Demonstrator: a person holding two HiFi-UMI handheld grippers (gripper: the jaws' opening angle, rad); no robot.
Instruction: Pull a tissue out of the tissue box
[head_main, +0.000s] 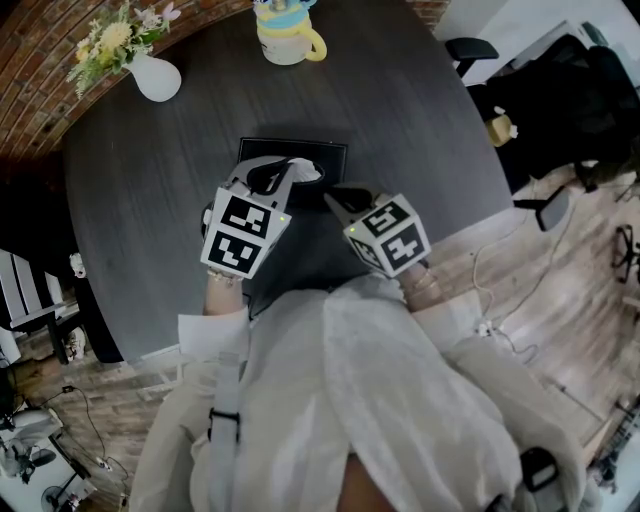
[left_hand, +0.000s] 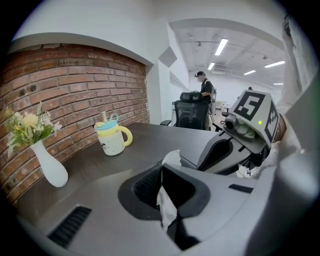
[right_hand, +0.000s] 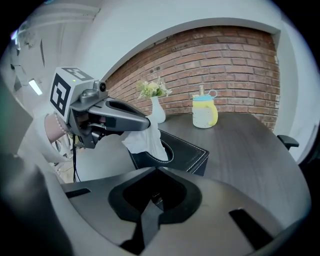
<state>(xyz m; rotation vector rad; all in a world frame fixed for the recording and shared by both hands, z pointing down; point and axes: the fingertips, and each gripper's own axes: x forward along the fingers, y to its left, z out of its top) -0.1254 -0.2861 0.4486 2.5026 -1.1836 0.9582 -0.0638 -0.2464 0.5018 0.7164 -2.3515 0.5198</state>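
Presently, the tissue (right_hand: 145, 142) is being pinched between the closed jaws of the left gripper (left_hand: 170, 222) just above the black tissue box (right_hand: 185, 155) on the table (right_hand: 250, 150), seemingly for an upward pull, while the right gripper (right_hand: 155, 205) is being held shut and empty beside it.

- The tissue box (head_main: 300, 150) shows me only its far edge in the head view; the left gripper (head_main: 288, 172) covers the rest.
- In the left gripper view, that gripper's own jaws hide the spot where the tissue (left_hand: 167, 202) leaves the box.
- The right gripper (right_hand: 154, 172) blocks the box's near foot in its own view.
- The cup (head_main: 287, 35) and the flowers (head_main: 108, 42) are clipped by the head view's top edge.
- The print on the cup is too small for me to read.
- A person (left_hand: 204, 90) far off in the left gripper view is too small to make out.
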